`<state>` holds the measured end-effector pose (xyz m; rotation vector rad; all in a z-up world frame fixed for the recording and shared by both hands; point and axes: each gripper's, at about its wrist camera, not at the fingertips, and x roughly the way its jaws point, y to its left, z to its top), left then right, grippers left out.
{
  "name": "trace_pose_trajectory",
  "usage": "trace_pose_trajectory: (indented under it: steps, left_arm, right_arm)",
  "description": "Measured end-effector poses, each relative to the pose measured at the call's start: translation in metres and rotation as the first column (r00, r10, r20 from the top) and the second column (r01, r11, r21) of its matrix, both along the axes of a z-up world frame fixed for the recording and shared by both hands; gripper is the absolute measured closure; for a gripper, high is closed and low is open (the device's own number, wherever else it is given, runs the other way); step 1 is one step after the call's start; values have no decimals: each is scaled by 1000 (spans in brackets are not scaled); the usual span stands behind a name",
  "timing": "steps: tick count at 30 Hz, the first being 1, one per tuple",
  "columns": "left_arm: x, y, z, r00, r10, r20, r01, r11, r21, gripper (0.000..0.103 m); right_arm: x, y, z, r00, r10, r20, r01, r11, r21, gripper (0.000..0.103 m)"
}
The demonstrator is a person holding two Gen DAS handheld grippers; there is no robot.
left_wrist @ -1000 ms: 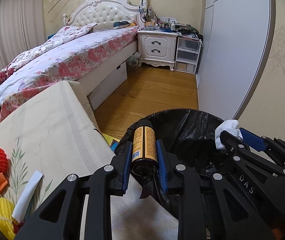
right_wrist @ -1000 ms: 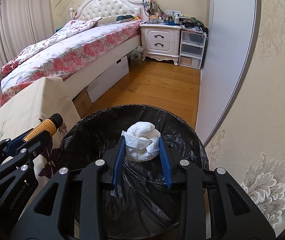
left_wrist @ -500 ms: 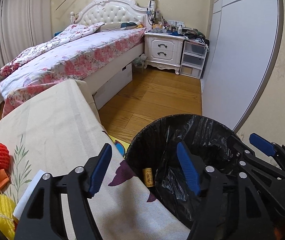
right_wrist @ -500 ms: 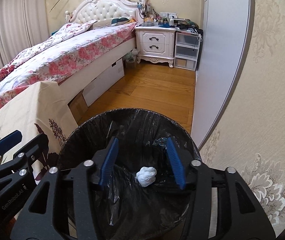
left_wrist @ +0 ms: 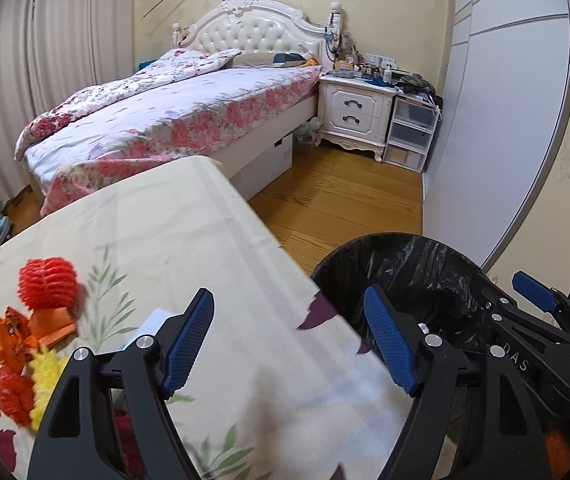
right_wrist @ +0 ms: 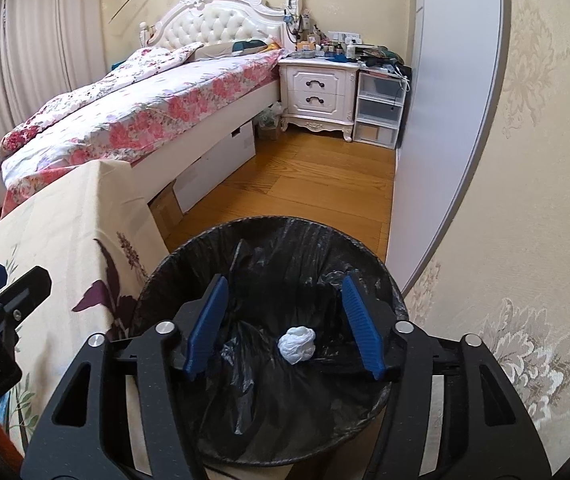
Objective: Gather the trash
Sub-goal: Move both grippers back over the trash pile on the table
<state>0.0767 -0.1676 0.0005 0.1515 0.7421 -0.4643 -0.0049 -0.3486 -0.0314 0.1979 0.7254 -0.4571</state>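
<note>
both grippers spread wide at the lined bin

while the right gripper (right_wrist: 283, 322) hangs over the trash bin (right_wrist: 369, 248), its 2 blue-padded fingers (right_wrist: 205, 328) stand wide apart and grasp nothing. between them, down at the bottom of the black liner, lies a crumpled white paper ball (right_wrist: 297, 344), apart from both pads. the bin stands on the wooden floor (right_wrist: 305, 184), just beside the table (right_wrist: 65, 232) on one side and near the patterned wall (right_wrist: 525, 240) on the other.

the left gripper (left_wrist: 289, 344) is released too, with its jaws spread and nothing between them. it sits over the near corner of the table, whose cream cloth carries a leaf and flower print; its right pad reaches over the bin's rim (left_wrist: 337, 264). in the left wrist view the other tool shows at the lower right, above the bin.

on the cloth to the left lie bits of litter: a red honeycomb paper ball (left_wrist: 47, 282), orange wrappers (left_wrist: 13, 334), a yellow fringed piece (left_wrist: 47, 384) and a white strip (left_wrist: 147, 328) partly hidden behind the left finger. the same view is blurred on the cloth near the camera.

beyond the table stands a bed (left_wrist: 173, 120) with a floral cover and a white tufted headboard, then a white nightstand (left_wrist: 355, 114) with 2 drawers, its top crowded with small things, and a clear drawer unit (left_wrist: 409, 134) touching its side.
</note>
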Motion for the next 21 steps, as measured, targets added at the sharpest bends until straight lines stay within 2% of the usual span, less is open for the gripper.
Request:
trace_pose_trajectory:
  steps: [11, 17, 21]
  left_arm:
    - [-15, 91, 14, 988, 152, 26, -152, 988, -11, 27]
    - [-22, 145, 16, 964, 263, 43, -263, 965, -7, 26]
    - [-23, 185, 12, 937, 349, 35, -349, 937, -6, 26]
  right_arm:
    - [6, 69, 17, 987, 157, 22, -156, 988, -13, 43]
    - [14, 119, 26, 964, 266, 27, -265, 964, -29, 43]
    - [19, 152, 29, 940, 339, 25, -338, 940, -41, 42]
